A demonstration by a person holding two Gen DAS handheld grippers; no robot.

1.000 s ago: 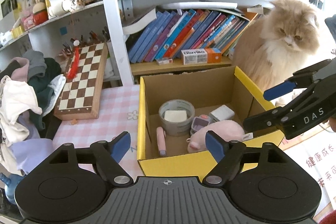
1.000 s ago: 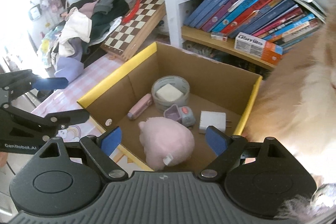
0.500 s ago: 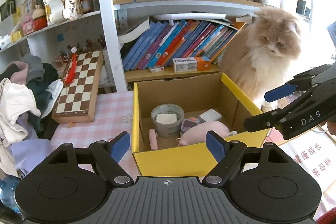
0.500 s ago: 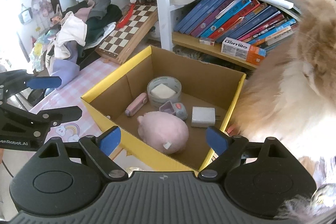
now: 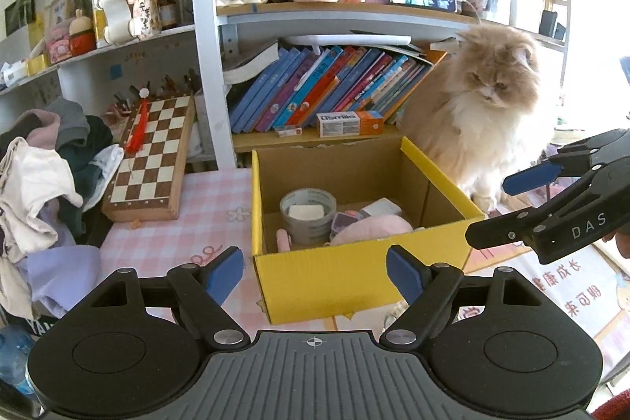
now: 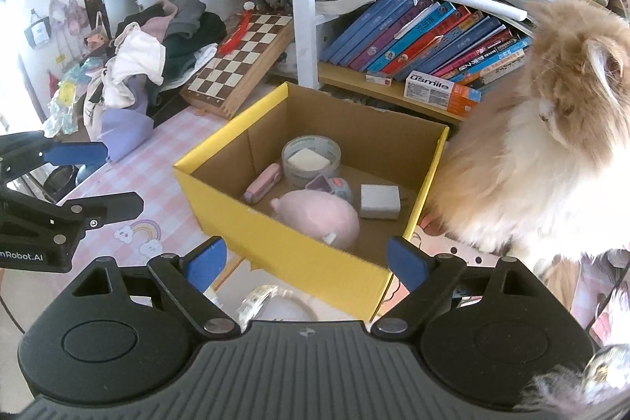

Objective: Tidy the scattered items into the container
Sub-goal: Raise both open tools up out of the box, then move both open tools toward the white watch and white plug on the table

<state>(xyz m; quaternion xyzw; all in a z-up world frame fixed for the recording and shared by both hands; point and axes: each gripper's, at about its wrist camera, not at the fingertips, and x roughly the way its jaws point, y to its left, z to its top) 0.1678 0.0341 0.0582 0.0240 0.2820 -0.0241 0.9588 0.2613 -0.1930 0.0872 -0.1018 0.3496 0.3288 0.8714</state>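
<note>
Inspection from my two claws, left to right across the views. At the left edge of the left wrist view a heap of clothes lies beside a chessboard that leans up toward the shelving. My left claw fills the bottom centre of that view; its blue-padded fingers stand spread wide with nothing between them, short of the near wall of the yellow cardboard box, which stands open-topped on the pink checked tablecloth at centre frame. Inside the box I note a roll of grey tape with a white block in its core, a pink stick-shaped item at its left, a small purple gadget, a white charger and a pink plush toy; all rest on the box floor. Behind the box, a shelf of slanted books runs across the upper centre. At the right, a fluffy cat sits just beside the box's far right corner, head lowered toward it. My right claw, bottom centre of the right wrist view, is likewise spread wide and empty, poised over the box's near corner. A pale ring-shaped object lies on the table outside the box, between that claw's fingers in the frame; I cannot tell what it is.
</note>
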